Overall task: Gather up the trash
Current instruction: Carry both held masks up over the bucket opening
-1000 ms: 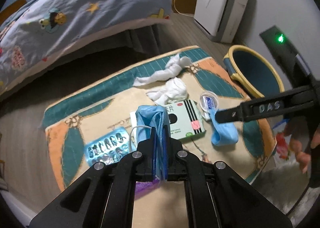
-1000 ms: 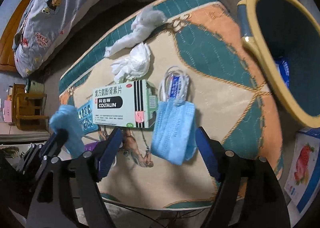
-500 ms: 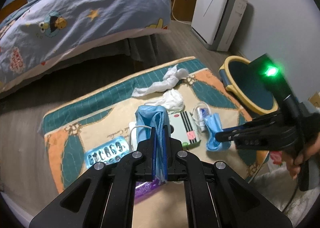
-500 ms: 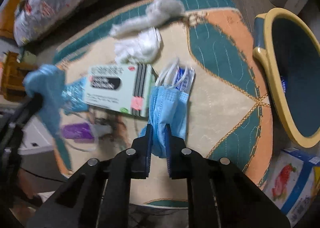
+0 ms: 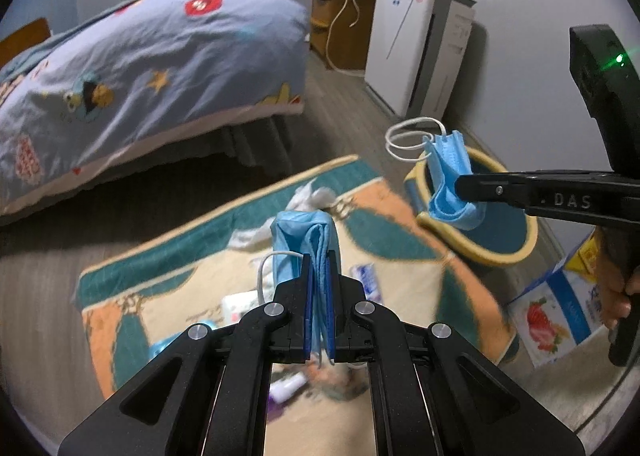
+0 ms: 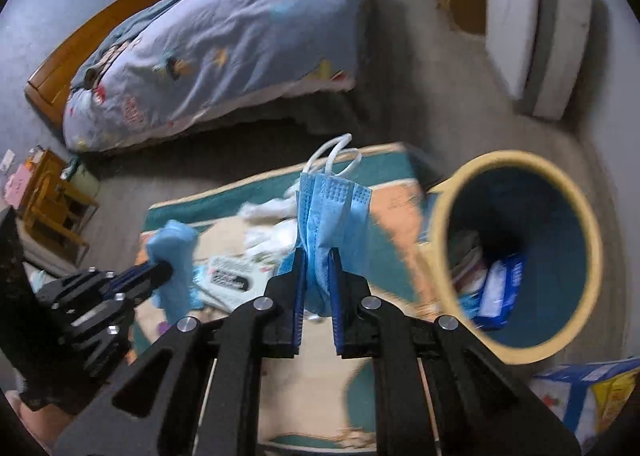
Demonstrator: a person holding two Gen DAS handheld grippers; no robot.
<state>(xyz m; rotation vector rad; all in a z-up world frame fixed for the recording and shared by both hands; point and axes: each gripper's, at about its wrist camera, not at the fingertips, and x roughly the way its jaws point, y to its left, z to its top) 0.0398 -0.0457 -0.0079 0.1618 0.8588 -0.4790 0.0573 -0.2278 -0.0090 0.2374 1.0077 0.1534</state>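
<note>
Patterned in teal, orange and cream, a quilted floor mat (image 5: 400, 223) serves as the landmark. Beyond its far edge stands a bed under a blue cartoon-print duvet (image 5: 160, 55). Just off its right corner sits a round yellow-rimmed bin with a teal inside (image 6: 516, 352), already holding packaging. On the mat lie crumpled white tissues (image 5: 316, 193) near the far edge and a pale medicine box (image 6: 232, 276) near the middle. Above the mat, the left gripper (image 5: 318, 260) has its jaws pinched tight on a folded blue face mask (image 5: 302, 244). Above the mat's right corner, near the bin, the right gripper (image 6: 318, 256) has its jaws pressed narrow around a second blue pleated face mask with white ear loops (image 6: 332, 207), lifted clear.
</note>
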